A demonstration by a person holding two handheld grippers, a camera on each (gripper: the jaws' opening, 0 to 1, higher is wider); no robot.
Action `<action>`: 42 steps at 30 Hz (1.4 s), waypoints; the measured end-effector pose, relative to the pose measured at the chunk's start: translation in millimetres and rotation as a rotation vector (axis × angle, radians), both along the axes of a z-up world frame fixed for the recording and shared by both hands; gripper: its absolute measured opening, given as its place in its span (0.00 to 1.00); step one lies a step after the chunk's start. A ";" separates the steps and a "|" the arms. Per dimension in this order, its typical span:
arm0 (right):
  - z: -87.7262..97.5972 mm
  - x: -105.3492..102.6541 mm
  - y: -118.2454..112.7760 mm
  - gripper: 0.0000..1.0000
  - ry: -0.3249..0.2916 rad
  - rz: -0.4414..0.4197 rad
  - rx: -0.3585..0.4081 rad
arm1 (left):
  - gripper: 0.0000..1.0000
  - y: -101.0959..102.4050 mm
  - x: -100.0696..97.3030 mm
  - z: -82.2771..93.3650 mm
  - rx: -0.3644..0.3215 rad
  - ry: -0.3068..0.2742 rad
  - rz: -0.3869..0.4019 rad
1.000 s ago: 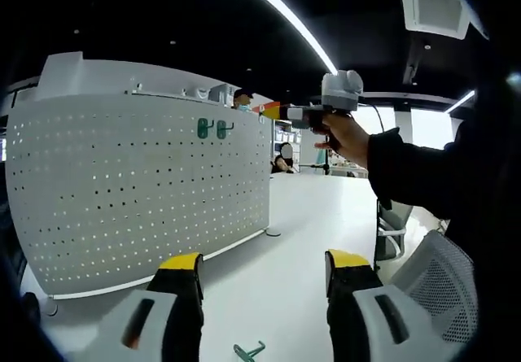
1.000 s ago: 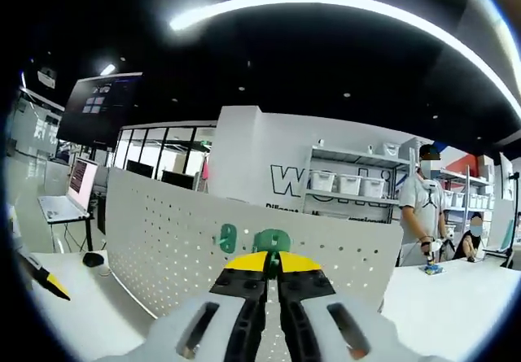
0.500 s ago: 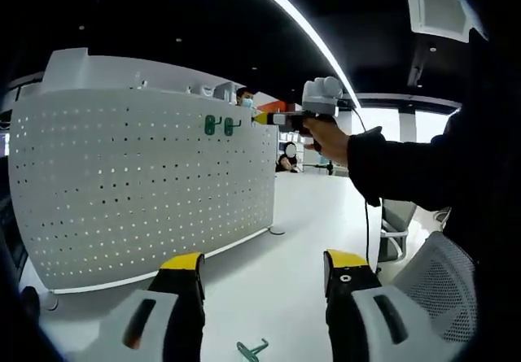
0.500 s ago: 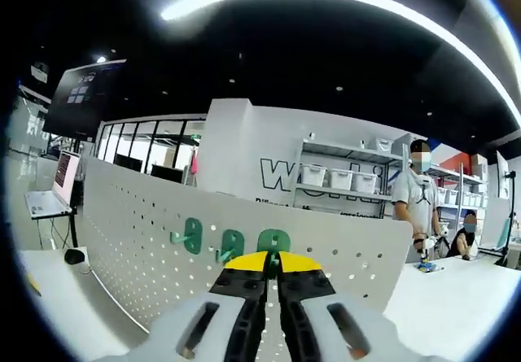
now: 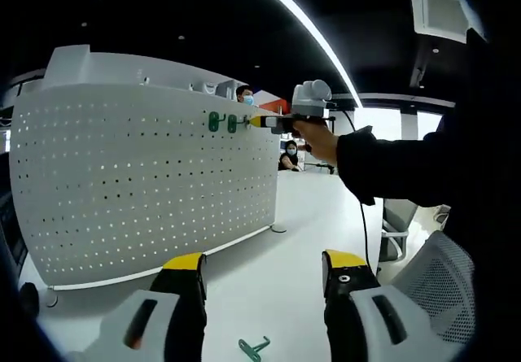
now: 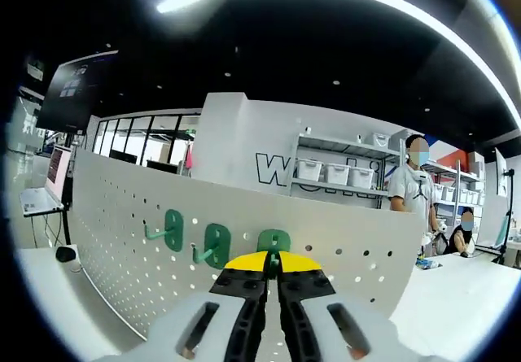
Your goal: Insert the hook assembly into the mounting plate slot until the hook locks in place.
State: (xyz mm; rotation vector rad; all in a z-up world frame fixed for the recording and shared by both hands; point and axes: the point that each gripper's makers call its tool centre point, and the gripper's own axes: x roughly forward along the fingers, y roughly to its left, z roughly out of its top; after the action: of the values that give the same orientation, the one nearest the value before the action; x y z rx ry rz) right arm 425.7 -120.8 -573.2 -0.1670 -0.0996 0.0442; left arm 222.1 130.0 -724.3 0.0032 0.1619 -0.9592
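Step in hand, as judged: seating a third green hook [image 6: 273, 242] into the white perforated mounting plate [image 6: 130, 215]. The right tool [image 6: 273, 266] has its jaws pressed together on the hook's stem, the hook's oval backplate standing just above the yellow tips and at, or very near, the plate face. Whether it already touches the plate cannot be told.

To do this step well:
- Keep the right tool square to the plate so that the hook's backplate meets the holes flat, not tilted
- Press straight in along the jaw axis; avoid twisting, which would likely bind the tabs
- Hold the pinch until the hook resists a light pull, then let go
- The plate stands free on the counter [image 5: 269, 281]; a hard push could shift it

Position of parts: in the right gripper view, two mounted hooks [image 6: 172, 229] sit in the plate to the left of the held one, in the same row. In the left gripper view they show near the plate's upper right corner, with the right tool just beside them.

The left tool [image 5: 264, 268] has its jaws spread and grips nothing, low over the counter. A spare hook [image 5: 252, 347] lies on the counter between its jaws
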 end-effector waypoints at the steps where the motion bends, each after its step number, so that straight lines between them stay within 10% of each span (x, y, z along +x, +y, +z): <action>1: -0.3 1.0 0.4 0.01 0.000 0.000 -0.001 | 0.59 0.2 0.2 -0.1 0.000 0.000 0.000; 42: -26.7 0.9 -8.5 0.04 0.066 -0.025 -0.037 | 0.56 0.2 -0.3 -1.2 0.002 0.004 -0.002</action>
State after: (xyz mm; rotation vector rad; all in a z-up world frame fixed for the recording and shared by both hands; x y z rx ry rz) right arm 426.6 -129.3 -599.9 -0.2041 -0.0306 0.0270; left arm 221.7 130.2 -725.5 0.0033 0.1665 -0.9609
